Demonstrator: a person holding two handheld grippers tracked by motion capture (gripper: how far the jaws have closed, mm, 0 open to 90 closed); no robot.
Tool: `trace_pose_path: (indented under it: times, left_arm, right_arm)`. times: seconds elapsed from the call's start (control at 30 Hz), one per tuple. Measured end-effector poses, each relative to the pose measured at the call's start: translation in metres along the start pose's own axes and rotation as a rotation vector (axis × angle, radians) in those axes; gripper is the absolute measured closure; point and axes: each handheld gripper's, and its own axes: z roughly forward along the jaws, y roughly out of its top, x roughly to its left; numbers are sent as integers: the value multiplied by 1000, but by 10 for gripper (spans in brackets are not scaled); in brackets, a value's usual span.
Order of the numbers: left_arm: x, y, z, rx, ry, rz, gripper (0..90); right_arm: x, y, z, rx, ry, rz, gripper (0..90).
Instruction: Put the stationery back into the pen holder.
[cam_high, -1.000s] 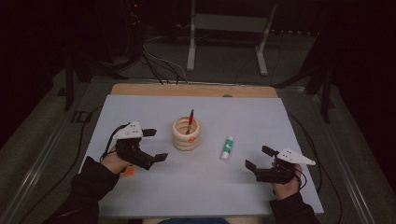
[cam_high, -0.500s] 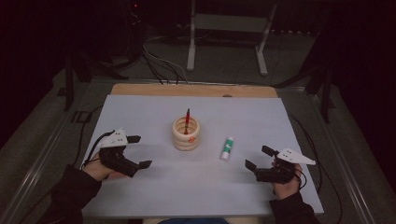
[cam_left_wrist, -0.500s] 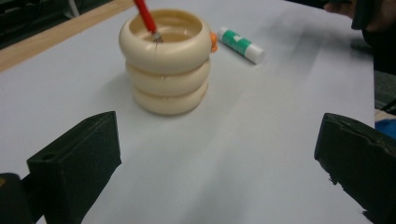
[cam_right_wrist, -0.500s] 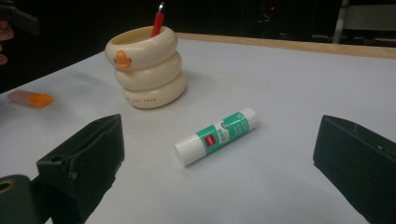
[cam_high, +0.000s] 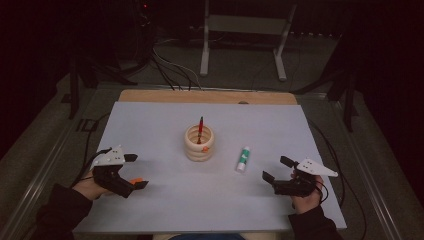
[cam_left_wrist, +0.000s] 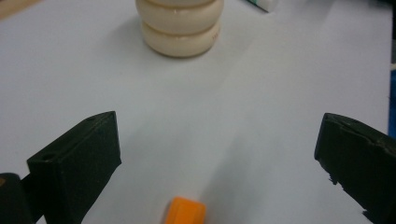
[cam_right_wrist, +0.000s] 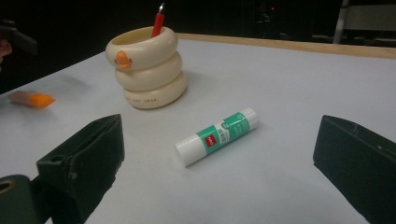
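Note:
A cream holder of stacked rings (cam_high: 199, 143) stands mid-table with a red pen (cam_high: 200, 126) upright in it. A green and white glue stick (cam_high: 243, 159) lies to its right. My left gripper (cam_high: 136, 171) is open at the front left, over a small orange-tipped piece (cam_high: 135, 180) that lies on the sheet. The left gripper view has that piece (cam_left_wrist: 186, 212) low between the jaws and the holder (cam_left_wrist: 180, 25) far ahead. My right gripper (cam_high: 276, 169) is open at the front right. In its view the glue stick (cam_right_wrist: 217, 135) lies just ahead between the jaws, untouched.
A white sheet (cam_high: 165, 200) covers the table, with a wooden edge (cam_high: 207, 96) at the far side. Cables and a metal stand (cam_high: 242, 40) are on the dark floor beyond. Each gripper trails a cable off its side of the table.
My left gripper has drawn back leftward and toward the person, away from the holder, still open. The right gripper has stayed put.

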Motion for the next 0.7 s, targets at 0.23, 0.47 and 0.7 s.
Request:
trace_pose_path:
  times: [0.23, 0.47, 0.7]
  left_arm:
    - [3, -9, -2, 49, -24, 11, 8]
    - [6, -19, -1, 135, -23, 33, 8]
    - [9, -23, 2, 225, -39, 22, 8]
  right_arm:
    - [0, 0, 0, 0, 1, 0, 21]
    - [1, 0, 0, 1, 1, -1, 21]
    - [1, 0, 2, 4, 2, -2, 21]
